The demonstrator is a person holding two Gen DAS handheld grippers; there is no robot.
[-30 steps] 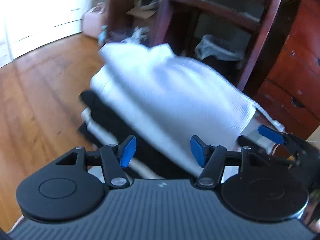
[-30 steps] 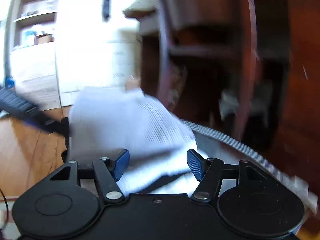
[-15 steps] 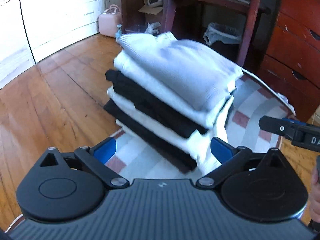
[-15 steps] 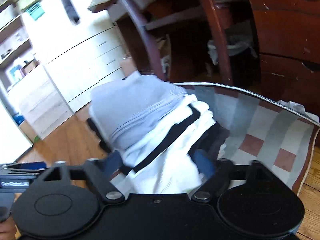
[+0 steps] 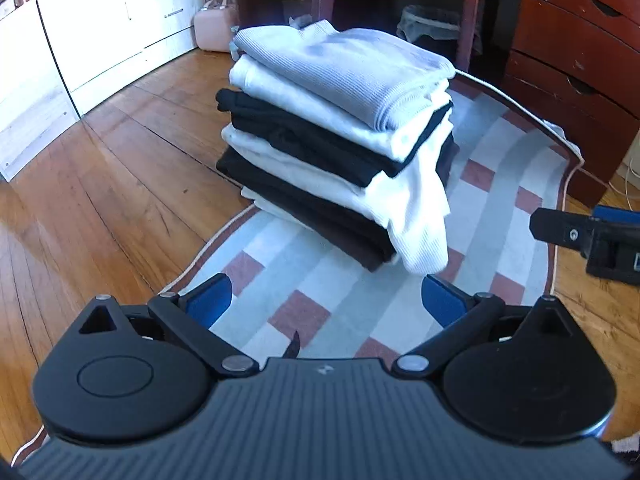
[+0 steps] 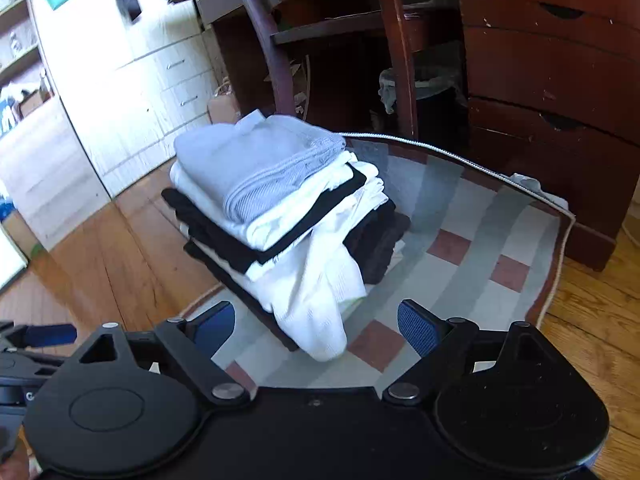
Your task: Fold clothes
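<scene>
A stack of folded clothes (image 5: pixel 332 152) stands on a checked rug (image 5: pixel 492 184), alternating black and white layers. A folded pale grey ribbed garment (image 5: pixel 344 68) lies on top; it also shows in the right wrist view (image 6: pixel 256 160). A white sleeve (image 5: pixel 420 220) hangs loose down the stack's near side. My left gripper (image 5: pixel 326 300) is open and empty, a short way back from the stack. My right gripper (image 6: pixel 316 322) is open and empty, close to the hanging sleeve (image 6: pixel 316 300). The right gripper also shows at the right edge of the left wrist view (image 5: pixel 588 232).
Wooden floor (image 5: pixel 88 184) surrounds the rug. A dark red dresser (image 5: pixel 576 60) stands at the right, a wooden chair and a lined bin (image 5: pixel 430 28) behind the stack, white drawers (image 5: pixel 112 20) and a pink case (image 5: pixel 214 26) at the left.
Both grippers opened, let go of the pale grey garment on top of the stack and drew back from it. The stack now stands farther away in both views.
</scene>
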